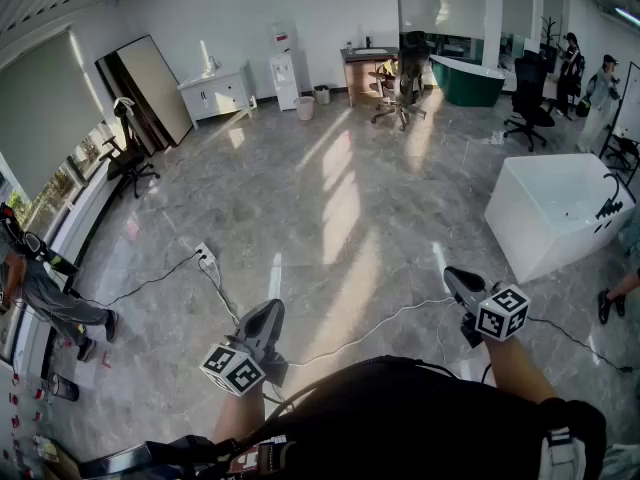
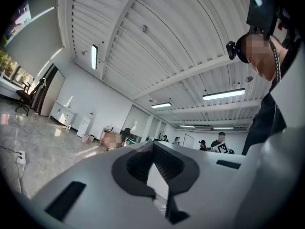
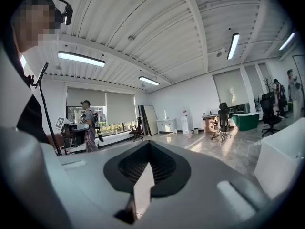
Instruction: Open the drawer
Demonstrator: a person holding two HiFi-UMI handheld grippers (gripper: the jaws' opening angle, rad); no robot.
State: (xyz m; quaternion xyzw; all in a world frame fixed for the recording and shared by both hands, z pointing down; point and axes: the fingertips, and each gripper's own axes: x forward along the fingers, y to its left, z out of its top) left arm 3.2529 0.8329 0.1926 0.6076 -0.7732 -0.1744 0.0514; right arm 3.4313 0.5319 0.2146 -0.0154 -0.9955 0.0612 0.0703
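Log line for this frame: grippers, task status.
left gripper: shut, empty | right gripper: shut, empty | task: not started, white cabinet at far wall

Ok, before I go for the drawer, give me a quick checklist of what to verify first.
1. Left gripper empty: ok, jaws together on nothing.
2. Right gripper empty: ok, jaws together on nothing.
3. Jaws open for a handle: not ok, both shut.
4. Drawer within reach: not ok; the white cabinet stands at the far wall.
5. Handle on it located: cannot tell, too small.
6. Way ahead free: not ok; cables and a power strip lie ahead.
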